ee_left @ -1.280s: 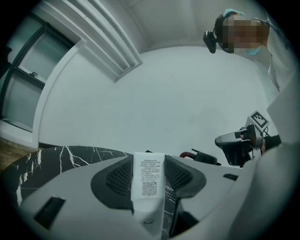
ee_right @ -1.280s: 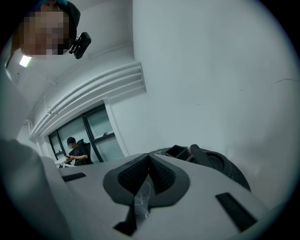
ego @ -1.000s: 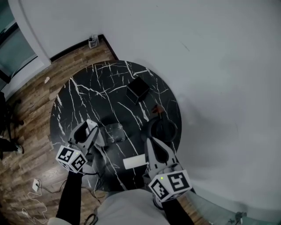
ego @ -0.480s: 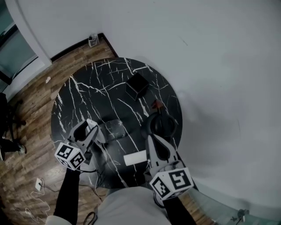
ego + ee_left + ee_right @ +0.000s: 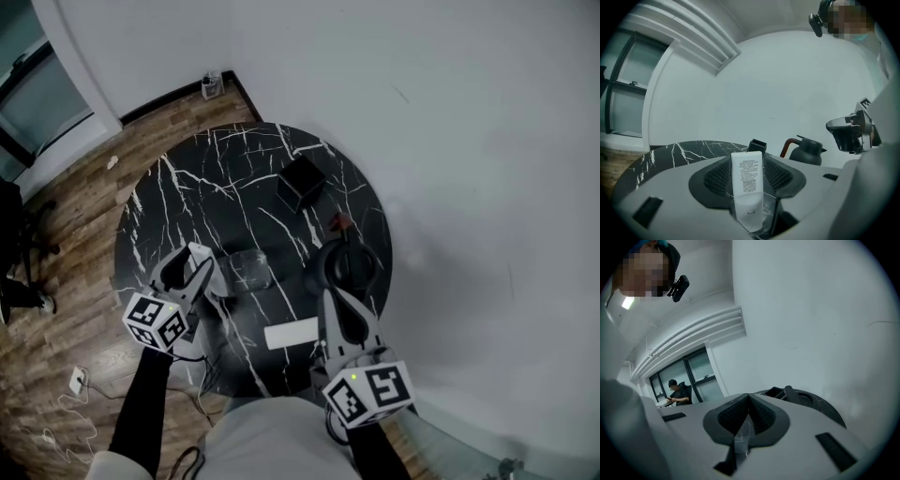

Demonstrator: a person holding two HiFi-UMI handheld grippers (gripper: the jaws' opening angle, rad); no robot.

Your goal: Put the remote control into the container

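My left gripper (image 5: 195, 264) (image 5: 747, 165) is shut on a white remote control (image 5: 747, 180), which stands upright between the jaws with its printed label facing the camera. In the head view the remote's white end (image 5: 199, 251) shows at the jaw tips, just left of a clear plastic container (image 5: 249, 270) on the black marble table (image 5: 187, 187). My right gripper (image 5: 330, 302) (image 5: 749, 400) is shut with nothing in it, near the table's front right. A black open box (image 5: 302, 183) (image 5: 757, 145) stands further back.
A black kettle (image 5: 349, 265) (image 5: 806, 151) (image 5: 806, 401) with a reddish handle stands right in front of the right gripper. A white oblong thing (image 5: 291, 335) lies near the front edge between the grippers. A wall runs to the right. A person (image 5: 677, 392) sits far off by the windows.
The head view has shifted a little. The left gripper has tilted slightly with the remote still in it. The right gripper has stayed where it was.
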